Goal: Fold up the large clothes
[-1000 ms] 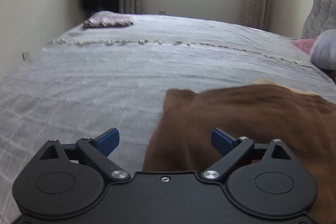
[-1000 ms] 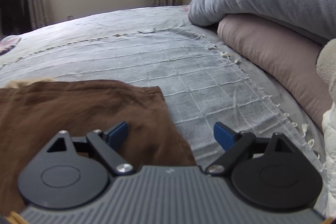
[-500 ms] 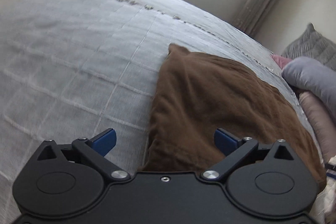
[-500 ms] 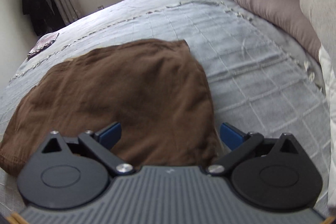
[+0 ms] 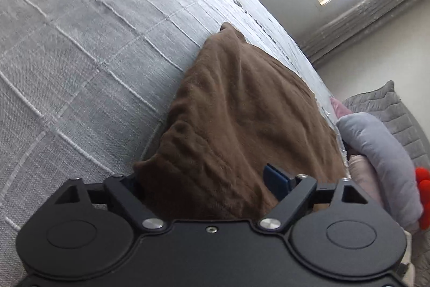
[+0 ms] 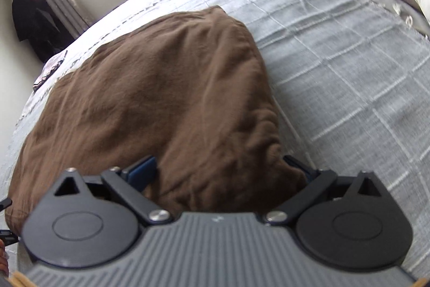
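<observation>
Brown garment (image 5: 242, 125) lies bunched on the grey bed (image 5: 80, 58). Left claw (image 5: 207, 179) and right claw (image 6: 223, 168) both stand spread, each straddling a near corner of the garment.

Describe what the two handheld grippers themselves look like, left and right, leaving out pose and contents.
The left gripper has a smooth matte black body, two round black discs, silver pivot screws, black linkage arms and blue finger pads. The right gripper matches, except for its ribbed grey centre plate; its blue finger pads are alike. No cables or sleeves show.
</observation>
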A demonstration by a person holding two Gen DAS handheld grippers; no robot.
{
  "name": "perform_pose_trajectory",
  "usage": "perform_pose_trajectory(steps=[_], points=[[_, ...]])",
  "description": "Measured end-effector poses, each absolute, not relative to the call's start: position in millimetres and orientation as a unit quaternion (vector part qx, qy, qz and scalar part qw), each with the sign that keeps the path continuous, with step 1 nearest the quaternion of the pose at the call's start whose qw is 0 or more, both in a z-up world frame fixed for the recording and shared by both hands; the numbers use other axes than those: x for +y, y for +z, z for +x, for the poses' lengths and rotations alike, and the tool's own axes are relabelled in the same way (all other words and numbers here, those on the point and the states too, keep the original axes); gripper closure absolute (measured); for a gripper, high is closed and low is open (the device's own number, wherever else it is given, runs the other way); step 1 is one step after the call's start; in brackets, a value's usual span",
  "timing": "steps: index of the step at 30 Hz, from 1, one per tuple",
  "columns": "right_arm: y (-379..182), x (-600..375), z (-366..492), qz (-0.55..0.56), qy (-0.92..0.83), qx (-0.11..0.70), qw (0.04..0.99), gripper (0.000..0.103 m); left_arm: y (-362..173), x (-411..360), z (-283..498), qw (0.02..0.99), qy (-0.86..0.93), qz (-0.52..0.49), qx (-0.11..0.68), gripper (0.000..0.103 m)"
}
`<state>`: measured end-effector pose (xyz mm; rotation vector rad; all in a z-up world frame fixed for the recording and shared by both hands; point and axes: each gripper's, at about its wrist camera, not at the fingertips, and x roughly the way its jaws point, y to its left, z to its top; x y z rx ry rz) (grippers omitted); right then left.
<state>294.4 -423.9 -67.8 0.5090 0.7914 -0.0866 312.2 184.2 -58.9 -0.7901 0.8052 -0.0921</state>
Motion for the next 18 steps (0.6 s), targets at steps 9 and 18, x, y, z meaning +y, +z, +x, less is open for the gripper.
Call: perform_pose_trajectory(steps=[9, 18], points=[[-46, -427, 285, 0.243, -0.063, 0.357, 0.900, 0.074, -42, 175, 307, 0.860, -0.021, -0.361, 0.359, 0.070], [11, -407, 250, 0.214, -0.035, 0.341, 0.915, 0.079, -3, 203, 269, 0.862, -0.052, -0.372, 0.340, 0.078]])
